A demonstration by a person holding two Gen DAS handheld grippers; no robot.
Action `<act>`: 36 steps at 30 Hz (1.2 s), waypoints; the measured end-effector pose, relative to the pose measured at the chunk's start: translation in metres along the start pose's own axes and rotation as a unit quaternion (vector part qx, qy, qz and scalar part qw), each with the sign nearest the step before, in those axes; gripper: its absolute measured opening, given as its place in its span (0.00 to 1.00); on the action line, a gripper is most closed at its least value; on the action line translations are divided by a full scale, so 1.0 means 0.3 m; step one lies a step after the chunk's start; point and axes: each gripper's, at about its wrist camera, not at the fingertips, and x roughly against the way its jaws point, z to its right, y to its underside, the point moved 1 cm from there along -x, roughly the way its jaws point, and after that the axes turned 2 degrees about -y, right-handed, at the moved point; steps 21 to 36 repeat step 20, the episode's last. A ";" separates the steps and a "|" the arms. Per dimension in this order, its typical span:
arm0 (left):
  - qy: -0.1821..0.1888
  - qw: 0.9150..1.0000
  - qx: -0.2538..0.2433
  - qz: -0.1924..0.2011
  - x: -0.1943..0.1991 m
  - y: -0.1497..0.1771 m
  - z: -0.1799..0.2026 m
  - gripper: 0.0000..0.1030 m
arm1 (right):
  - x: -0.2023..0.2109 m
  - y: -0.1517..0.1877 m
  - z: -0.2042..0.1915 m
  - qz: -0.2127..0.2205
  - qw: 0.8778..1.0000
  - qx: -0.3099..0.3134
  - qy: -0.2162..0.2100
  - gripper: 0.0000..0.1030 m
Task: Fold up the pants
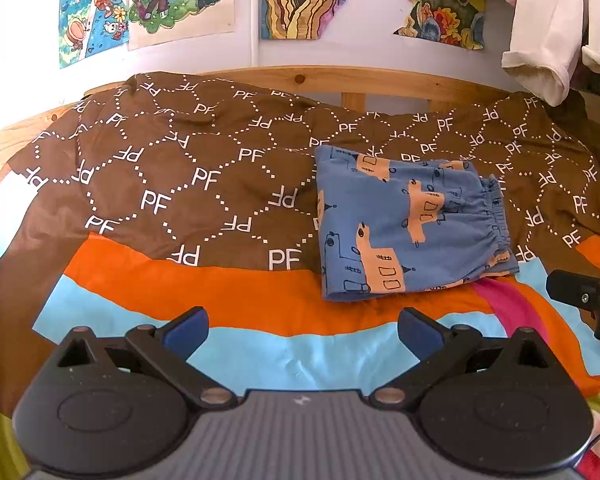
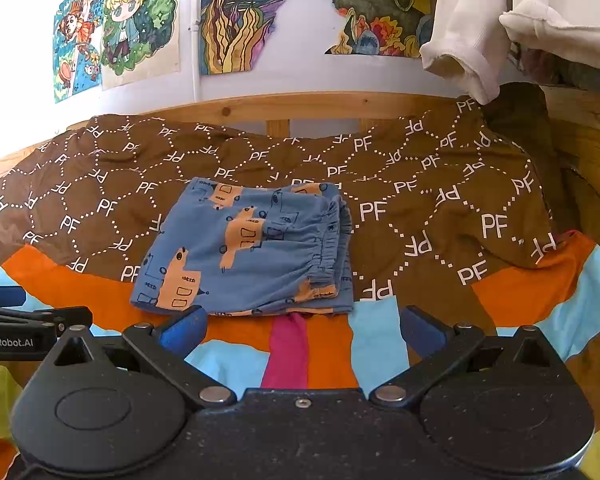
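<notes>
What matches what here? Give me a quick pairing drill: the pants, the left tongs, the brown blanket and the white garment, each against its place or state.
Things:
1. pants
2. left tongs
3. brown blanket
4. white garment

Places or states:
A. hanging at the upper right, in front of the wall
B. folded into a compact bundle on the bed
C. open, holding nothing
D. spread across the far part of the bed, printed with PF

Pairs: 1-B, 2-C, 3-D, 4-A

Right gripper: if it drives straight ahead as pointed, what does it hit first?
Probably the folded blue pants, near edge, dead ahead of the open right gripper. Only striped bedding lies between; height above it is unclear.
</notes>
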 end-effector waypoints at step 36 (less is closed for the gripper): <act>0.020 0.999 -0.021 0.023 0.038 -0.012 0.013 1.00 | -0.004 0.002 -0.002 -0.002 1.000 0.001 0.000 0.99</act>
